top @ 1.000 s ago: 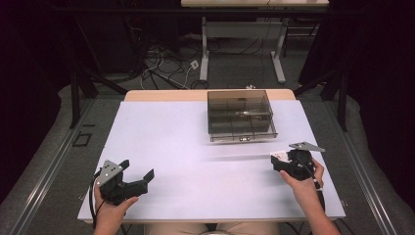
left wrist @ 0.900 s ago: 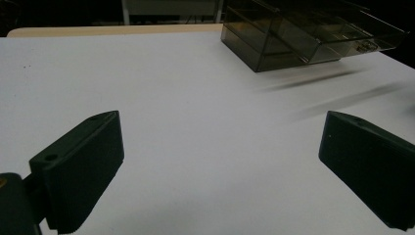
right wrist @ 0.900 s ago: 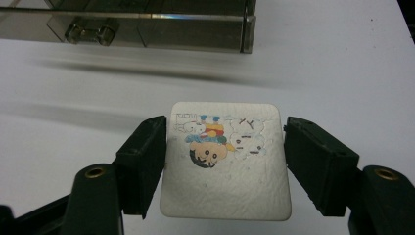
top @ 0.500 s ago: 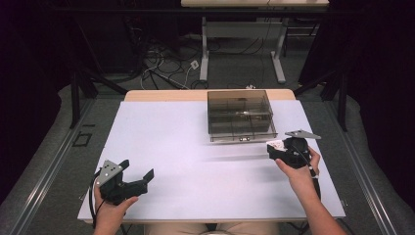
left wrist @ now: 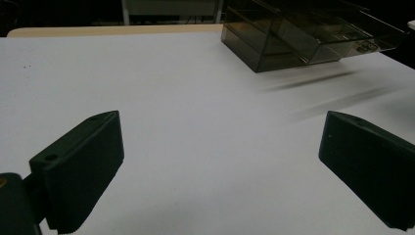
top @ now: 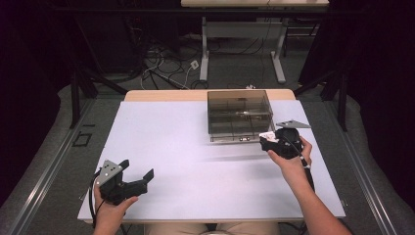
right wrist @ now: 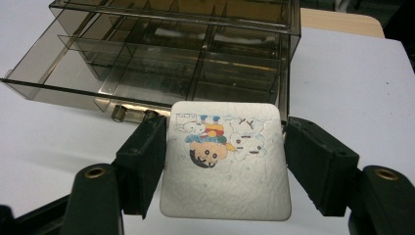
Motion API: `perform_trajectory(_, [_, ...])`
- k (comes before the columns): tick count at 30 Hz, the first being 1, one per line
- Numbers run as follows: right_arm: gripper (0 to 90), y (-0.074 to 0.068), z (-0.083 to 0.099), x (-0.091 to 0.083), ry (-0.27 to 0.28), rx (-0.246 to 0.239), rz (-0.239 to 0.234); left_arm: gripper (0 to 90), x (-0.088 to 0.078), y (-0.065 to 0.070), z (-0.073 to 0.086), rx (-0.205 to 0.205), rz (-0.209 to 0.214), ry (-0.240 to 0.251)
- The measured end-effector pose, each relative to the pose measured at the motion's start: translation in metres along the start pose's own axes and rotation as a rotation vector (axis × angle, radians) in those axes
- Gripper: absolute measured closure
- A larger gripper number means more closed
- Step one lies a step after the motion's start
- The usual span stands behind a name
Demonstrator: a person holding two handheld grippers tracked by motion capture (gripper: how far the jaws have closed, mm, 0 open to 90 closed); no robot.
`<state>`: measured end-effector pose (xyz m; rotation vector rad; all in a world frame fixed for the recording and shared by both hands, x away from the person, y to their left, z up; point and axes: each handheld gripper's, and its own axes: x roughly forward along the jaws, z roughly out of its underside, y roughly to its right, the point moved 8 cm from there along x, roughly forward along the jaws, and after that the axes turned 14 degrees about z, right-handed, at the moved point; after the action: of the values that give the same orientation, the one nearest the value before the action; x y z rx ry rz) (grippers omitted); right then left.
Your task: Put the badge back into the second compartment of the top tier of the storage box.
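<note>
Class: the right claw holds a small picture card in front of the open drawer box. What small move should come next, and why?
Probably ease the right claw forward over the pulled-out drawer. The card is clamped between its jaws, just short of the drawer's front compartments.

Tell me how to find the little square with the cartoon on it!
Start at the smoky see-through drawer box at the far side of the white table. Just in front of its right corner is the right gripper, and the white square pad sits squeezed between its black jaws. It alone has a colourful cartoon face printed on it.
</note>
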<state>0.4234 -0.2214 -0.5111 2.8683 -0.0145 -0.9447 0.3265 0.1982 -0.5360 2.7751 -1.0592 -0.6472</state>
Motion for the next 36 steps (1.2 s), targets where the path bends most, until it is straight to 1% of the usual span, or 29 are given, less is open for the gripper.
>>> perform_trajectory(2, [33.2, -0.002, -0.002, 0.001, -0.002, -0.009, -0.006, 3.0, 0.000, 0.000, 0.000, 0.000, 0.000, 0.000])
perform_trajectory(3, [33.2, -0.003, -0.003, 0.001, -0.006, -0.012, -0.001, 3.0, 0.000, 0.000, 0.000, 0.000, 0.001, 0.000])
perform_trajectory(9, [33.2, -0.011, -0.009, 0.004, -0.005, -0.012, -0.004, 3.0, 0.000, 0.000, 0.000, 0.000, 0.000, 0.000])
perform_trajectory(11, [33.2, -0.013, -0.010, 0.006, -0.006, -0.021, -0.006, 3.0, 0.000, 0.000, 0.000, 0.000, -0.001, -0.001])
perform_trajectory(12, [33.2, -0.014, -0.010, 0.006, -0.011, -0.017, -0.004, 3.0, 0.000, 0.000, 0.000, 0.000, 0.000, -0.001])
perform_trajectory(13, [33.2, -0.016, -0.011, 0.007, -0.007, -0.019, -0.012, 3.0, 0.000, 0.000, 0.000, 0.000, -0.001, -0.001])
perform_trajectory(14, [33.2, -0.016, -0.012, 0.007, -0.008, -0.023, -0.006, 3.0, 0.000, -0.001, 0.000, 0.005, -0.002, -0.003])
perform_trajectory(15, [33.2, -0.018, -0.013, 0.008, -0.009, -0.018, -0.010, 3.0, 0.000, -0.001, 0.000, 0.005, -0.002, -0.002])
perform_trajectory(16, [33.2, -0.018, -0.014, 0.008, -0.004, -0.026, -0.007, 3.0, 0.000, -0.001, 0.000, 0.005, -0.002, -0.002])
perform_trajectory(17, [33.2, -0.020, -0.014, 0.008, -0.009, -0.018, -0.008, 3.0, 0.000, 0.000, 0.000, 0.000, 0.000, -0.001])
perform_trajectory(22, [33.2, -0.026, -0.018, 0.011, -0.005, -0.026, -0.013, 3.0, 0.000, -0.001, 0.000, 0.004, -0.001, -0.001])
perform_trajectory(23, [33.2, -0.027, -0.019, 0.011, -0.005, -0.034, -0.013, 3.0, 0.000, -0.001, 0.000, 0.004, -0.001, -0.001])
perform_trajectory(24, [33.2, -0.029, -0.020, 0.012, -0.005, -0.038, -0.017, 3.0, 0.000, -0.001, 0.000, 0.004, -0.001, -0.001])
perform_trajectory(25, [33.2, -0.031, -0.020, 0.011, -0.011, -0.028, -0.019, 3.0, 0.000, -0.001, 0.000, 0.003, -0.001, -0.001])
perform_trajectory(26, [33.2, -0.033, -0.022, 0.013, -0.002, -0.035, -0.021, 3.0, 0.000, -0.001, 0.000, 0.003, -0.001, -0.001])
perform_trajectory(30, [33.2, -0.038, -0.024, 0.014, -0.008, -0.042, -0.024, 3.0, 0.000, -0.001, 0.000, 0.004, -0.001, -0.001])
perform_trajectory(31, [33.2, -0.040, -0.025, 0.015, -0.004, -0.037, -0.026, 3.0, 0.000, -0.001, 0.000, 0.004, -0.001, -0.001])
perform_trajectory(33, [33.2, -0.043, -0.026, 0.016, -0.006, -0.050, -0.025, 3.0, 0.000, -0.001, 0.000, 0.004, -0.001, 0.000])
perform_trajectory(35, [33.2, -0.047, -0.027, 0.017, -0.004, -0.047, -0.029, 3.0, 0.000, 0.000, 0.000, 0.000, 0.001, 0.001])
perform_trajectory(36, [33.2, -0.048, -0.027, 0.017, -0.016, -0.048, -0.028, 3.0, 0.000, 0.000, 0.000, 0.001, 0.000, 0.001])
